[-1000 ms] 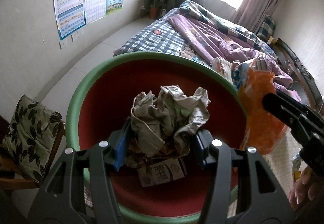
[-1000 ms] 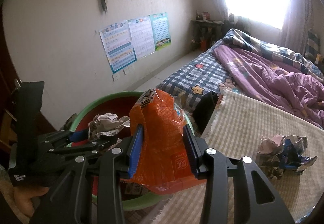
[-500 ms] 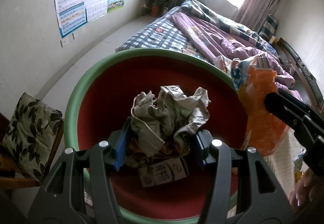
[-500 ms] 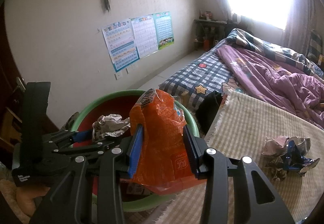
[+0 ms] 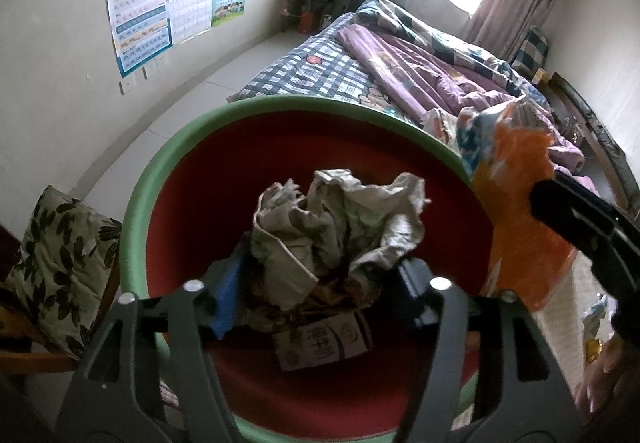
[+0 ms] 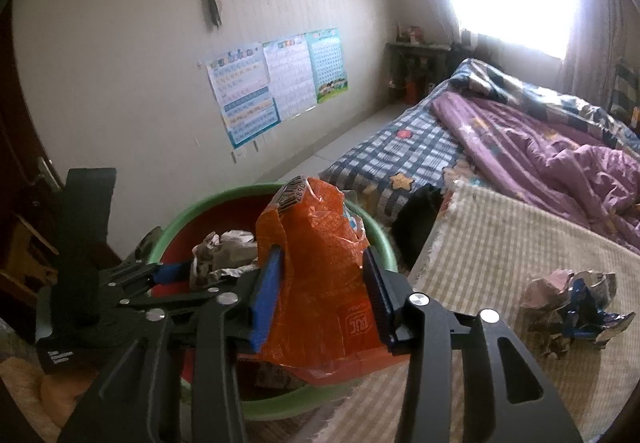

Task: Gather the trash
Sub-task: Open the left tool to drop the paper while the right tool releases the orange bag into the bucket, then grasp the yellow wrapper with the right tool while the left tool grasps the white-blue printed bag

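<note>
My left gripper (image 5: 320, 295) hangs over a green-rimmed, red-lined basin (image 5: 168, 171). Its jaws are opening. A crumpled grey paper wad (image 5: 340, 223) still sits between them, with a small gap at the blue left pad. Beneath it, a milk carton (image 5: 320, 343) lies in the basin. My right gripper (image 6: 322, 299) holds an orange snack bag (image 6: 316, 263) above the basin's right rim (image 6: 376, 239). Its jaws are opening too, though both pads still touch the bag. A crumpled foil wrapper (image 6: 572, 307) lies on the checked cloth (image 6: 500, 243).
A bed with a purple quilt (image 6: 540, 147) fills the right side. A leaf-patterned cushion on a wooden chair (image 5: 60, 263) stands left of the basin. Posters (image 6: 276, 83) hang on the wall. A person's hand (image 5: 600, 383) shows at the lower right.
The left jaws have spread apart around the paper wad. The right jaws have widened slightly on the orange bag. Neither hand has shifted.
</note>
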A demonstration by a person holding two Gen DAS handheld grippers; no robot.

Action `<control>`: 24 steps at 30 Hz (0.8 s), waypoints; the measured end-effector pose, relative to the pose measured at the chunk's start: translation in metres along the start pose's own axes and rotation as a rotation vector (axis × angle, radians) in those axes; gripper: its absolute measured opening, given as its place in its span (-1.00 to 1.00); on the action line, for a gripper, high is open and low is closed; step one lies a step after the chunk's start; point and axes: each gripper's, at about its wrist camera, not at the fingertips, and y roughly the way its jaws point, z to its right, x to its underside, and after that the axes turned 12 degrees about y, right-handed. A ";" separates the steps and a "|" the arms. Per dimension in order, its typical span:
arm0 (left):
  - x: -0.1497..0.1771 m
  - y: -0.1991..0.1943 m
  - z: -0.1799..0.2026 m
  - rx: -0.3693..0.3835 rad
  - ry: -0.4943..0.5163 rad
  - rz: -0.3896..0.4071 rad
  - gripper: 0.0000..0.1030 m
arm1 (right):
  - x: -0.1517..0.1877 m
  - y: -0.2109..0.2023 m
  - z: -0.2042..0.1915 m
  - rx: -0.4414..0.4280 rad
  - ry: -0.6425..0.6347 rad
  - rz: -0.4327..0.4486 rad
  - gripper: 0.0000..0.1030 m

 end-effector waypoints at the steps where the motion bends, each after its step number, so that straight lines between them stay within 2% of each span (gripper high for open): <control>1: 0.000 -0.001 0.000 -0.003 -0.006 0.004 0.32 | 0.001 0.000 0.000 -0.002 0.004 -0.005 -0.02; 12: -0.001 -0.015 -0.002 -0.003 -0.042 0.036 0.36 | 0.001 -0.020 0.010 0.000 0.038 0.017 0.00; 19: -0.002 -0.021 0.018 0.016 -0.007 0.047 0.36 | 0.004 -0.050 0.047 0.049 0.127 0.044 0.04; 24: -0.005 -0.025 0.046 0.034 0.038 0.056 0.36 | 0.013 -0.079 0.090 0.114 0.214 0.065 0.08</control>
